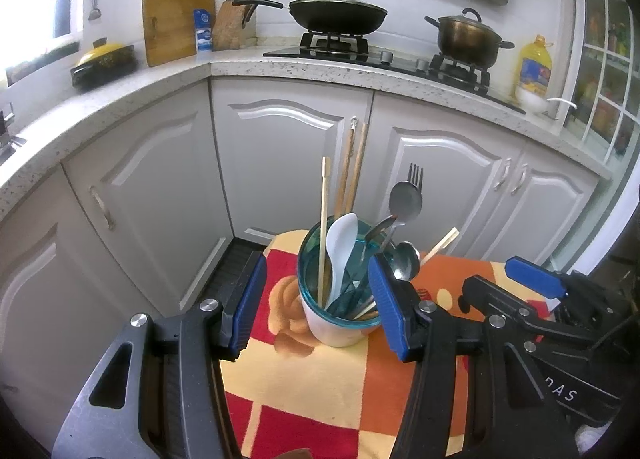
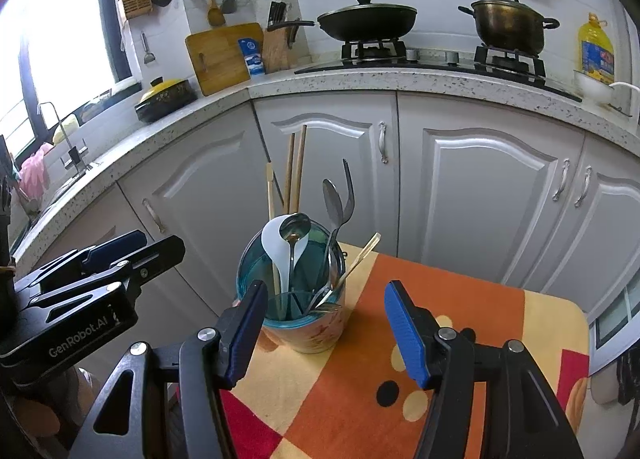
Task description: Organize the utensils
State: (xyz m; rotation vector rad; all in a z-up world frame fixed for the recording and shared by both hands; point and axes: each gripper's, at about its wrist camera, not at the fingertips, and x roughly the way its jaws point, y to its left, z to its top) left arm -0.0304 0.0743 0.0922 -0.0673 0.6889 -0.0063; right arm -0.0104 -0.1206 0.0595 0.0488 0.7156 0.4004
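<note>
Utensils appear already gathered in the cup [image 1: 340,299] — the sorting step looks close to done. The left claw [image 1: 316,303] stands open, empty, straddling the cup without touching it. The right claw [image 2: 324,325] is open too, cup just ahead-left. Next move — judged — calls for checking or withdrawing both level, forward-pointing claws.

Utensil holder [image 1: 340,323] on patterned tablecloth [image 1: 312,399]

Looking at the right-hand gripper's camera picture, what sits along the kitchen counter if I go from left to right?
Yellow-lidded black casserole → wooden cutting board → blue-and-white packet → wooden knife block → black lidded wok → bronze-coloured lidded pot → yellow oil bottle.
</note>
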